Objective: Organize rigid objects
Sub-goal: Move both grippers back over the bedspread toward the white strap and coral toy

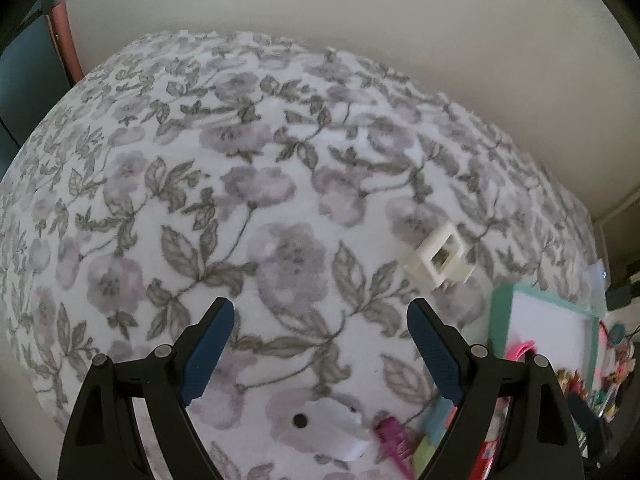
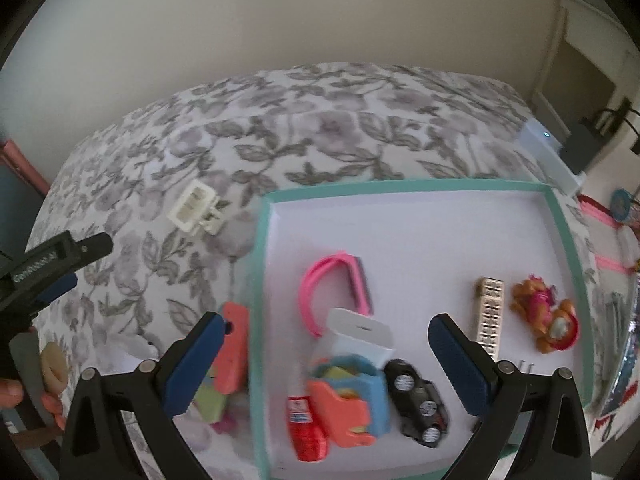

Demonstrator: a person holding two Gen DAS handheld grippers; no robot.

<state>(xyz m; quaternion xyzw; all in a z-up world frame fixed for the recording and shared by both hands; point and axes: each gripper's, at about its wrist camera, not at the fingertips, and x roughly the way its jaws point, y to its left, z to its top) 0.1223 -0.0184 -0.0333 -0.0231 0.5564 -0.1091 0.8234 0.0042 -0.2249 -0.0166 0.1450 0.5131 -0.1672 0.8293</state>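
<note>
1. The right wrist view alone shows the inside of the teal-rimmed tray point(image 2: 562, 236): a pink band point(image 2: 320, 284), a white box point(image 2: 362, 330), a blue and orange holder point(image 2: 352, 400), a red tube point(image 2: 306, 426), a black toy car point(image 2: 420, 398), a ribbed gold bar point(image 2: 490, 318) and an orange and pink figure point(image 2: 546, 318). The left wrist view catches only a corner of the tray point(image 1: 502, 320), past its right finger.
2. The left wrist view alone shows a flat white piece with a dark dot point(image 1: 324, 426) on the floral blanket point(image 1: 160, 200), below the gap between its fingers, and a magenta item point(image 1: 394, 438) beside it.
3. The left tongs point(image 1: 320, 316) tilt steeply down over the blanket, jaws spread wide and released, nothing between them. In the right wrist view they show at the left edge point(image 2: 60, 264), with a hand point(image 2: 12, 392) on the handle.
4. The right tongs point(image 2: 326, 330) also tilt steeply down, over the near part of the tray, jaws released; the white box and holder lie between the fingers but the pads press nothing.
5. The cream plastic block point(image 1: 438, 258) lies on the blanket, beyond and right of the left tongs' right finger, well apart, its open face towards the camera. From the right tongs it point(image 2: 196, 206) is beyond the left finger, just outside the tray's far left corner, long axis running diagonally.
6. An orange flat piece point(image 2: 234, 344) lies just outside the tray's left rim, long axis running away from the right tongs.
</note>
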